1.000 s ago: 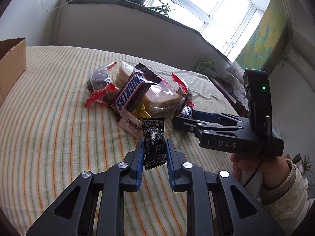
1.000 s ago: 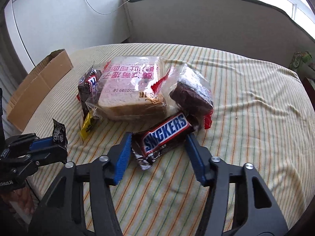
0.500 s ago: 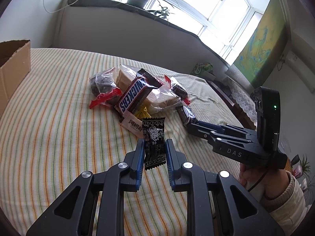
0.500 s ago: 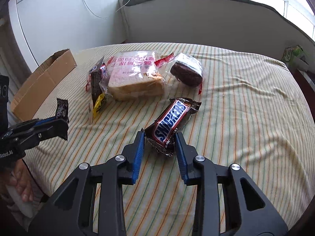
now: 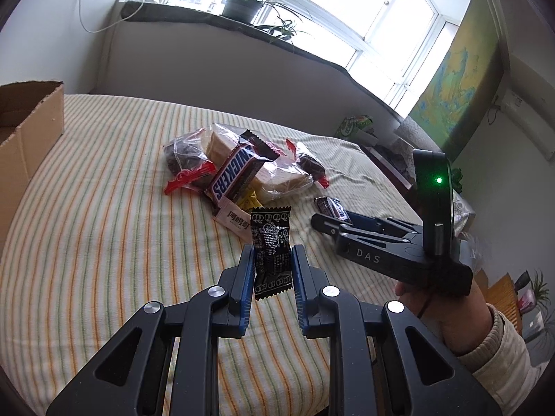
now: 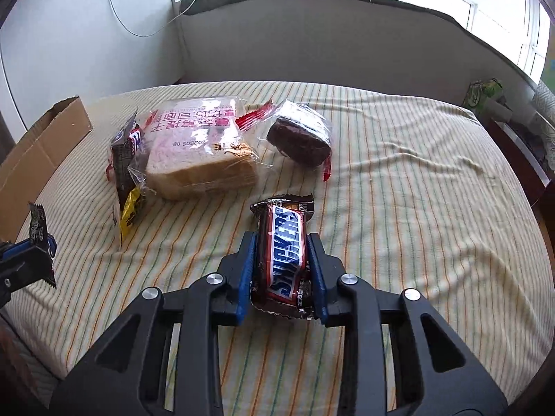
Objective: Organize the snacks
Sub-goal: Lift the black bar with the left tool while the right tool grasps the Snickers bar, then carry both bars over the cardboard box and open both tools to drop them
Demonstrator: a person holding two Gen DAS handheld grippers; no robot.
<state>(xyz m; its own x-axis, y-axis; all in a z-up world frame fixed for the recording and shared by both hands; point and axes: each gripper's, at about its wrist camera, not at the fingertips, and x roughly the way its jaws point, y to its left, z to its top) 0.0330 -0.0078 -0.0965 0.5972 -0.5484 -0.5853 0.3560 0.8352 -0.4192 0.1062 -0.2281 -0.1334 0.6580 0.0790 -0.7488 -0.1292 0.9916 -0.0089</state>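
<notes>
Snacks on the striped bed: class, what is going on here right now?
A person holding a gripper in each hand is sorting snacks. The left gripper is shut on a small black candy packet, held above the cloth. The right gripper is shut on a Snickers bar. A bag of sliced bread, a dark cake in clear wrap and a second Snickers bar lie on the striped cloth. A cardboard box sits at the left edge.
</notes>
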